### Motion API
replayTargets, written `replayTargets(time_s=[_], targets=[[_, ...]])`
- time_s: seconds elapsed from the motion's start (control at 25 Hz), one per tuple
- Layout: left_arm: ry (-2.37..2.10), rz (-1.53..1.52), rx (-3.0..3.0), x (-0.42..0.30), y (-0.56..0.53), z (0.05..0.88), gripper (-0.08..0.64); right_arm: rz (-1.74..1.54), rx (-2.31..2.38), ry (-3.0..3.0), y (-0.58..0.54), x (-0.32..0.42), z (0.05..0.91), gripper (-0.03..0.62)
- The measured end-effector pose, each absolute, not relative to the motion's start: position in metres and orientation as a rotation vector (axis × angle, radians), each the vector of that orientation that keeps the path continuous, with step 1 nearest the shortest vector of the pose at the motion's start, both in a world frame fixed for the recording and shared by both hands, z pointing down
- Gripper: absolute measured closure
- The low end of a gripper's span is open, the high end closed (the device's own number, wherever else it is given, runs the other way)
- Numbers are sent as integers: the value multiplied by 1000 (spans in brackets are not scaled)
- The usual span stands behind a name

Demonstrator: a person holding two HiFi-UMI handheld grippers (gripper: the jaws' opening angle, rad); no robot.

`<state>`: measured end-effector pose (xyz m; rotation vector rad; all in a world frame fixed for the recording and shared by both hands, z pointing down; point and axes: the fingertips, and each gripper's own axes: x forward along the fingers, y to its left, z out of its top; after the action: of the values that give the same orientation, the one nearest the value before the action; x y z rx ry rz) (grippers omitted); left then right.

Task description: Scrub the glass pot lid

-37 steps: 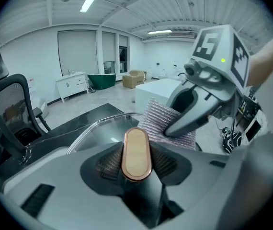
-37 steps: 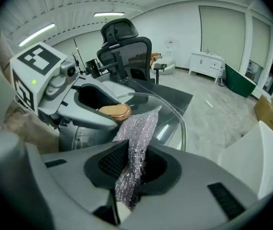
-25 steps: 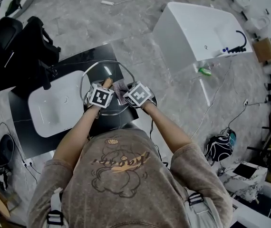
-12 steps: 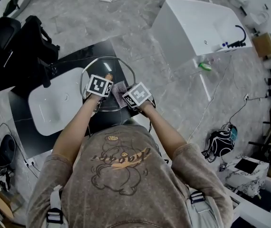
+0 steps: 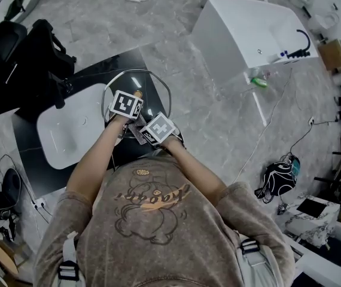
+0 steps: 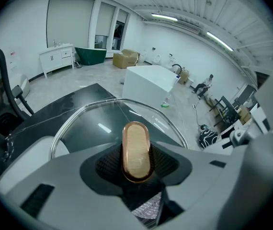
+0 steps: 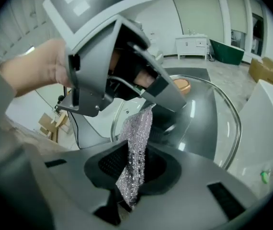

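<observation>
grippers: two
left gripper: clenched on one lid knob
right gripper: pinching one scrub cloth
glass lid: one

Ceiling strip lights lit the room evenly; glare streaked the glass lid; both gripper views bowed, corners black.

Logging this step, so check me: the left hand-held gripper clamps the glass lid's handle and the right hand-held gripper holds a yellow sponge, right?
No sponge: the right gripper view shows the right hand-held gripper holding a silvery mesh scrubbing cloth. The left hand-held gripper does clamp the lid's handle.
</observation>
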<state>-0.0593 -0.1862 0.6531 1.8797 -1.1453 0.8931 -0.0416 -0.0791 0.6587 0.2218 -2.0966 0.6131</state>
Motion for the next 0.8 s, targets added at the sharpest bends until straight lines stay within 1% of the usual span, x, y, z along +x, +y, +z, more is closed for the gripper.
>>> replayTargets(time_s=[0.16,0.32,0.52,0.8], targets=[[-1147,894,1880,-59,-186,653,373,732,170,-2122,-63,-43,648,512],[-1151,890,1879,-59,-185,653,373,817,122,-2174,-41,-70,645,512],[-1155,890,1878,-60,-186,653,373,811,196,-2190,-48,-87,654,512],[-1155,893,1881,-60,-186,653,373,825,248,-2171,-54,-80,665,512]])
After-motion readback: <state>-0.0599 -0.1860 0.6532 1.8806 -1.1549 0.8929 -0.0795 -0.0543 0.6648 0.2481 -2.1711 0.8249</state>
